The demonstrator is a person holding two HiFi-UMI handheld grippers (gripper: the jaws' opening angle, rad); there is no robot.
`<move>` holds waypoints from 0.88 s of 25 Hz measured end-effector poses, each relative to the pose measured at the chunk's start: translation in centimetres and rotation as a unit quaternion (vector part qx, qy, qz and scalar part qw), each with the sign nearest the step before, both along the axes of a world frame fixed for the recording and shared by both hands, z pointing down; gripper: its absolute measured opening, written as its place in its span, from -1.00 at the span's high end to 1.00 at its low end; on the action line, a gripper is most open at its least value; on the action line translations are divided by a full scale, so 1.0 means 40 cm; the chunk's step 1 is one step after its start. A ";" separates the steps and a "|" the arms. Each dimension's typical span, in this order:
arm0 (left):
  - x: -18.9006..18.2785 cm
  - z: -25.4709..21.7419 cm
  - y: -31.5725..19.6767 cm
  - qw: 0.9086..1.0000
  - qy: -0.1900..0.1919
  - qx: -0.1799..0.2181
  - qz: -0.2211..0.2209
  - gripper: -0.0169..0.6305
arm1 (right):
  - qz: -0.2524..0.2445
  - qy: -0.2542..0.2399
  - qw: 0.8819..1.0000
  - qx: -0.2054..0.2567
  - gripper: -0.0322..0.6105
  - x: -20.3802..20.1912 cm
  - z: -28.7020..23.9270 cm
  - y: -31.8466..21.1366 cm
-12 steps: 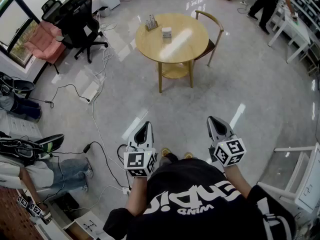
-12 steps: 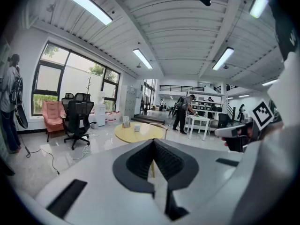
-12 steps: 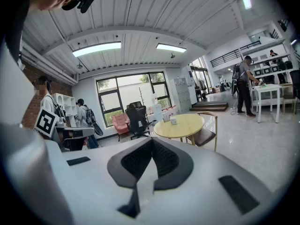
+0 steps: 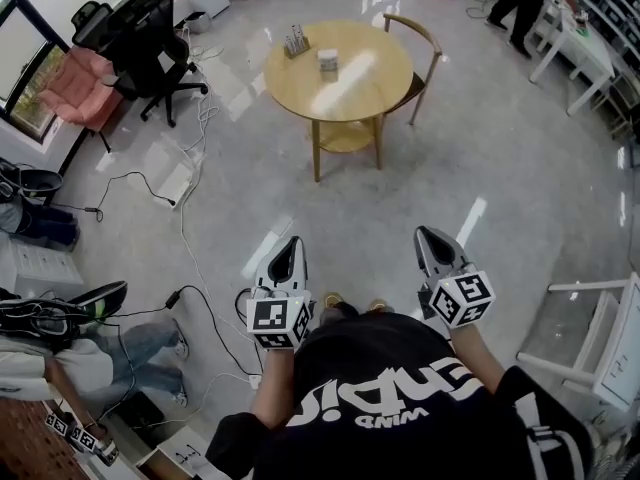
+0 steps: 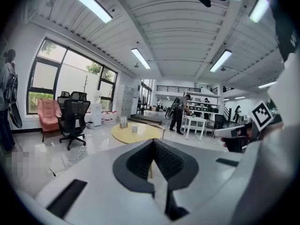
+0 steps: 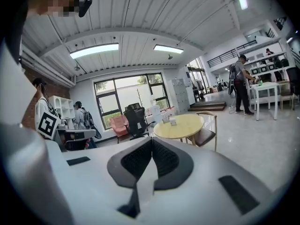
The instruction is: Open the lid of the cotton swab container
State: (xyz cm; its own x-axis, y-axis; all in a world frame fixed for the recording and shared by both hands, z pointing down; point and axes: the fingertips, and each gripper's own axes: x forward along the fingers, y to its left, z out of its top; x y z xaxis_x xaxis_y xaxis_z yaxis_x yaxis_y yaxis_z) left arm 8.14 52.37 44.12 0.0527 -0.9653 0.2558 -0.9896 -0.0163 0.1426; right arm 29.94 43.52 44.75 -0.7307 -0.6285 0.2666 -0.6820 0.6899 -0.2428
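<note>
left claw and right claw pressed together; cotton swab container upright on table.

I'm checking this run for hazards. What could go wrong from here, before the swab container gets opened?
1. Loose cables trail over the floor left of the way to the round table: a trip hazard.
2. The left gripper and right gripper are shut and empty; arriving shut, they may just shove the small white container.

Glossy grey floor, cables at left. Round wooden table, wooden chair beside it. Black office chair, pink armchair by windows. Ceiling strip lights lit.
</note>
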 end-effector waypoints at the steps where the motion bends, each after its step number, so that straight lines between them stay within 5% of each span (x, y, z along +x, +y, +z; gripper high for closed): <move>1: -0.004 -0.002 -0.002 1.000 -0.001 0.000 0.000 0.92 | 0.000 -0.004 1.000 0.000 0.89 -0.003 -0.003 0.001; 22: -0.066 0.021 -0.125 0.998 -0.015 0.008 0.068 0.92 | 0.039 0.006 0.999 0.012 0.89 -0.075 0.024 -0.062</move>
State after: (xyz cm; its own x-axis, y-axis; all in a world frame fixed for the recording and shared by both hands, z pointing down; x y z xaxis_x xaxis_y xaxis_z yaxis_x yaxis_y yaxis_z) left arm 5.49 47.38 44.97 0.1768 -0.9538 0.2429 -0.9818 -0.1535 0.1117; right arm 26.94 41.04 45.71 -0.6760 -0.6899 0.2590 -0.7368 0.6397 -0.2189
